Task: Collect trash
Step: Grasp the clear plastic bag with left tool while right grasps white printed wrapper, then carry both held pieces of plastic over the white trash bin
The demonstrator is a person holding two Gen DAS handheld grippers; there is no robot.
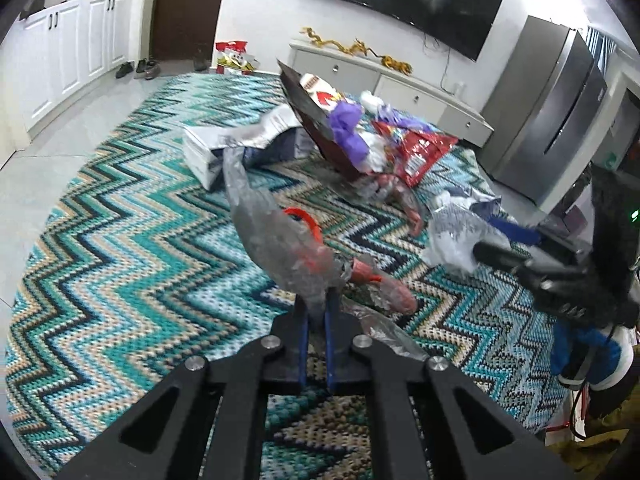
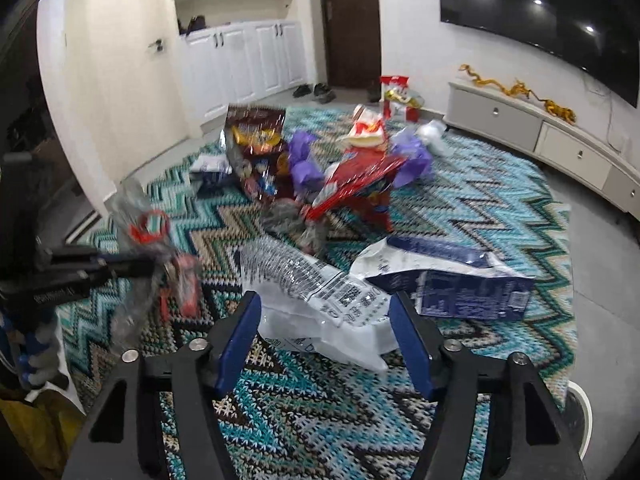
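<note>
My left gripper (image 1: 316,312) is shut on a clear crumpled plastic bag (image 1: 280,248) with red parts inside, held above the rug. It also shows at the left of the right wrist view (image 2: 148,256). My right gripper (image 2: 324,320) is open, its blue pads on either side of a white printed plastic wrapper (image 2: 316,300) on the rug. A pile of trash lies beyond: a dark snack bag (image 2: 256,148), purple paper (image 2: 304,164), a red wrapper (image 2: 356,180). A blue and white carton (image 2: 452,276) lies flat at the right.
A zigzag teal rug (image 1: 120,248) covers the floor. A silver foil bag (image 1: 240,136) lies left of the pile. A low white TV cabinet (image 2: 540,136) runs along the far wall, a steel fridge (image 1: 552,120) at its end. White cupboards (image 2: 240,60) and shoes (image 2: 316,92) stand by the door.
</note>
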